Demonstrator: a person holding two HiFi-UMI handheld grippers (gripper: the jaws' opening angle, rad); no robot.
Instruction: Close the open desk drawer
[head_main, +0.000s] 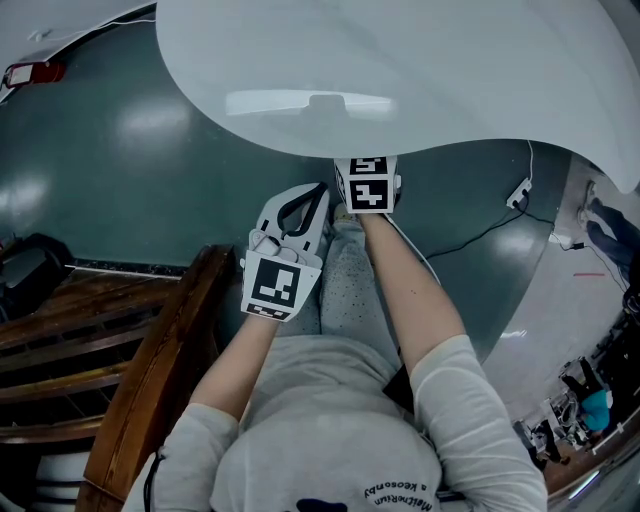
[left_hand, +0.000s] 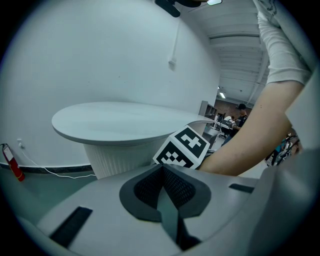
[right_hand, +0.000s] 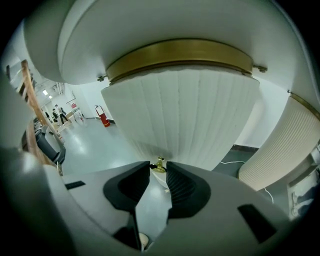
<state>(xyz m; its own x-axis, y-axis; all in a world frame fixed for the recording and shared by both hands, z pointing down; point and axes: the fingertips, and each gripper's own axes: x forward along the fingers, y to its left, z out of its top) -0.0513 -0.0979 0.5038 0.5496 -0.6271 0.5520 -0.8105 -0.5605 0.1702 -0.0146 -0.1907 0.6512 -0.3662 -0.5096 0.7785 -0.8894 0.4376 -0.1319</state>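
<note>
Brass-coloured small fitting (right_hand: 160, 163) sits right at the tips of the right gripper (right_hand: 158, 169), against the white ribbed pedestal (right_hand: 185, 115) straight ahead of it. Its jaws are parted by a narrow gap. Can't tell if they touch the fitting, and nothing is clearly clamped. Left gripper (left_hand: 162, 169) is clenched with pads together and nothing between them. The right gripper's marker cube (left_hand: 182, 147) is just ahead and to its right, and the round white table (left_hand: 120, 122) is beyond that. No drawer shows in any view. The fitting may be a knob, but that can't be confirmed. The only other furniture is a wooden frame (head_main: 150, 380) below and to the outer side of the left gripper, and no drawer front is visible on it either. Judgement on handling: a desk drawer should be rigid, not fragile, and moderately heavy, sliding on runners with some friction. It needs no grasp; closed jaw tips pressed flat on the front panel should do. The push should go mid-width, near the pull if there is one, since an off-centre push may rack it in the runners. A smooth front may let the tips skid, so the push should be square and steady.
</note>
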